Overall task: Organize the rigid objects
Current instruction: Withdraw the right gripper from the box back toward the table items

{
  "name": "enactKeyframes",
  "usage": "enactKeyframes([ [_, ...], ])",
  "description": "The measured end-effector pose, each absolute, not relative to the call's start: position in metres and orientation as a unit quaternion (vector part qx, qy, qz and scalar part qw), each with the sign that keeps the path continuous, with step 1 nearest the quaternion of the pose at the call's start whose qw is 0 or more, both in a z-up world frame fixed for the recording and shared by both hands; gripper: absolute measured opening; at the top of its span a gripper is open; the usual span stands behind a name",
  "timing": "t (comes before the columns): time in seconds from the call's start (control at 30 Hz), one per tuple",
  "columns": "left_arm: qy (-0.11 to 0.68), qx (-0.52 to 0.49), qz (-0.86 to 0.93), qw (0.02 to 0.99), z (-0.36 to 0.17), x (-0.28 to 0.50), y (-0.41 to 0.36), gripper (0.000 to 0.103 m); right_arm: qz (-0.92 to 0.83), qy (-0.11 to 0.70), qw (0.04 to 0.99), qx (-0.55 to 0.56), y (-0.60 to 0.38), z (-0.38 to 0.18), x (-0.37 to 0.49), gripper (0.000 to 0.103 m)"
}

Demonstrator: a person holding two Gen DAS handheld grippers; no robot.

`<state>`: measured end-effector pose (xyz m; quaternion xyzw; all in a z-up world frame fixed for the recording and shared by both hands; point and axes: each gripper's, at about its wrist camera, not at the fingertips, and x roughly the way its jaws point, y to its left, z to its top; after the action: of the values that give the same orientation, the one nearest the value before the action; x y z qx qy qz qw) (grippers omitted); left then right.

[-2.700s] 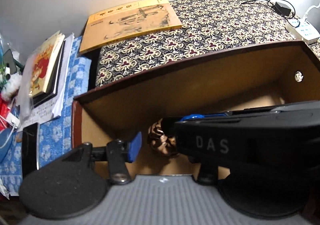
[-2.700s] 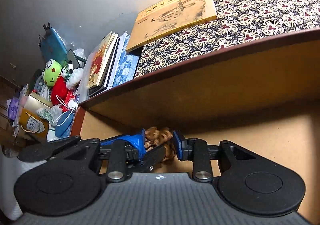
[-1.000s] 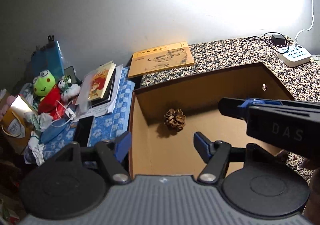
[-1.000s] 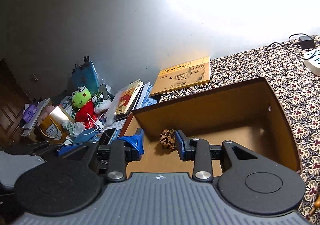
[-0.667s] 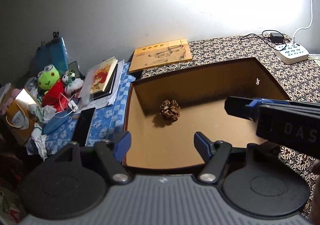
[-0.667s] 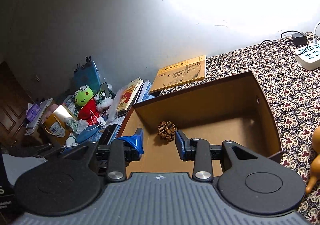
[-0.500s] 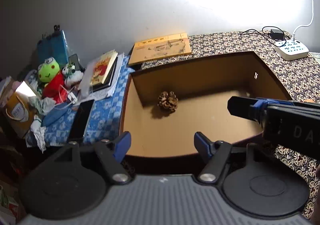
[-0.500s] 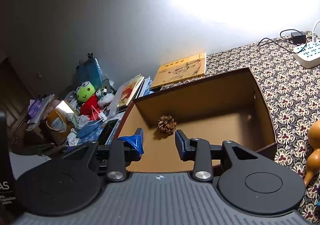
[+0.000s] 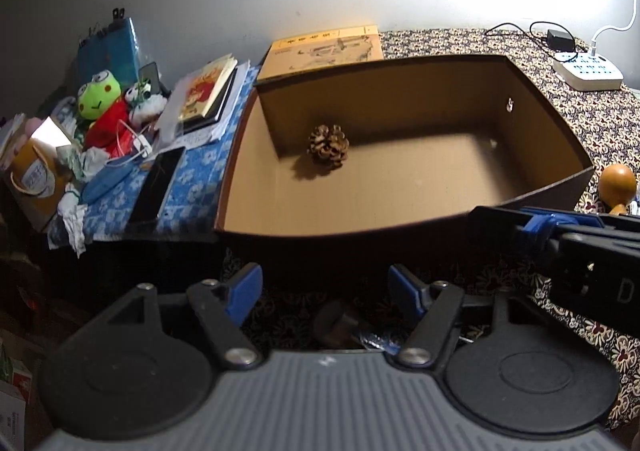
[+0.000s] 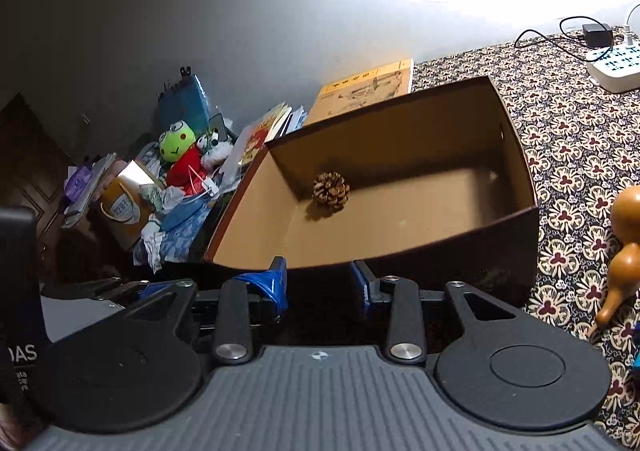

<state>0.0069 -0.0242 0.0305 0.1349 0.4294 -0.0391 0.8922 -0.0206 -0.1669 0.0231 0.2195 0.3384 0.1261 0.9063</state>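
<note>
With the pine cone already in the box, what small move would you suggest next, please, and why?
Probably swing the right gripper, open and empty, rightward toward the gourd on the patterned cloth. The pine cone lies alone in the box, and the gourd stands just right of the box.

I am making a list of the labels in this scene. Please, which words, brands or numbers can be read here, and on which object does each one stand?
"DAS": on the black body of the left gripper, cut by the picture's edge.
"D": on the black body of the right gripper, the rest is out of frame.
Yellow book: a printed title line, too small to read.
Paper bag: a round label, blurred.
</note>
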Motion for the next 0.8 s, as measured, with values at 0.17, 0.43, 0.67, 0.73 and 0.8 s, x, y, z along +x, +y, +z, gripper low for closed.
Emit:
enactKeyframes([
  [0.17,0.442,0.139,-0.037,0.885,0.020,0.002,-0.028,0.071,0.132,0.354,0.901,0.212,-0.166,0.016,-0.022,0.018],
  [0.43,0.462,0.135,-0.035,0.876,0.007,0.001,-0.030,0.072,0.133,0.377,0.891,0.217,-0.169,0.001,-0.026,0.018],
  [0.67,0.484,0.125,-0.056,0.864,-0.014,-0.007,-0.028,0.072,0.125,0.402,0.881,0.216,-0.174,-0.016,-0.032,0.018],
  [0.73,0.493,0.118,-0.065,0.860,-0.021,-0.009,-0.023,0.072,0.119,0.409,0.879,0.215,-0.177,-0.021,-0.036,0.018],
  [0.8,0.498,0.106,-0.077,0.857,-0.026,-0.012,-0.018,0.072,0.113,0.418,0.875,0.216,-0.180,-0.027,-0.038,0.018],
])
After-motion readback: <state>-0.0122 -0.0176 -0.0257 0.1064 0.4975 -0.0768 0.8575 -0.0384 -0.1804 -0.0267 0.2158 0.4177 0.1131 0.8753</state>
